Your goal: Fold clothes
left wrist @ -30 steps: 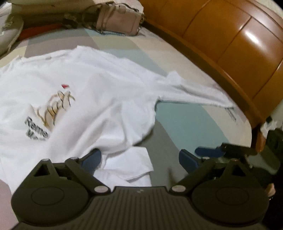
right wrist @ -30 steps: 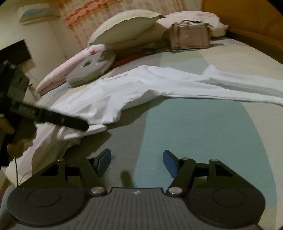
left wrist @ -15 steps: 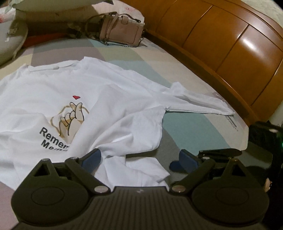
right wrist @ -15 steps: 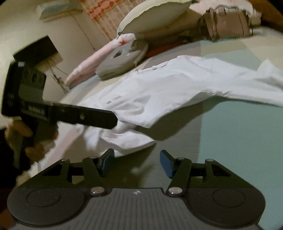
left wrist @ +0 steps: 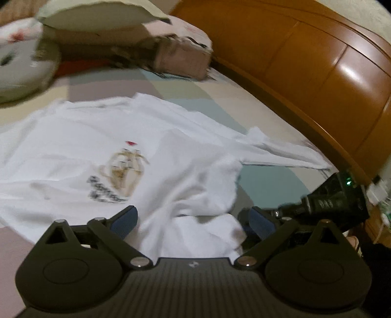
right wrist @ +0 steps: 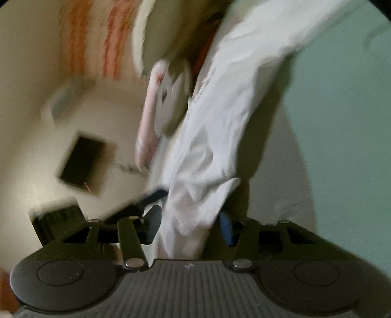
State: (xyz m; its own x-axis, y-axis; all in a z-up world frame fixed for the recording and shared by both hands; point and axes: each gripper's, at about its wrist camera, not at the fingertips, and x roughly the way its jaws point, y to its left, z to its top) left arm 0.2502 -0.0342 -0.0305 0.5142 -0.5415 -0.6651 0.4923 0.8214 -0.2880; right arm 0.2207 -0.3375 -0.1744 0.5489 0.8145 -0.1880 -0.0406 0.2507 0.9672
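Note:
A white long-sleeved shirt [left wrist: 102,137] lies front up on the bed, with a hand-and-heart print [left wrist: 122,171] and one sleeve [left wrist: 281,151] stretched toward the headboard. My left gripper [left wrist: 193,223] is open, low over the rumpled hem corner, which lies between its blue pads. In the right wrist view, which is tilted and blurred, my right gripper [right wrist: 189,226] is open around the same hem corner [right wrist: 195,195]; white cloth fills the gap between its fingers. The right gripper's body [left wrist: 334,198] shows just right of my left fingers.
A wooden headboard [left wrist: 317,73] runs along the right. A pinkish handbag [left wrist: 180,58], pillows [left wrist: 92,14] and a grey cushion [left wrist: 17,73] sit at the far end. The pastel patchwork sheet [left wrist: 268,181] lies bare beside the shirt. A dark box [right wrist: 80,164] hangs on the wall.
The right gripper has swung in and rolled, closing on the hem corner until cloth sits between its fingers. The left gripper has edged forward over the hem. Both views are motion-blurred.

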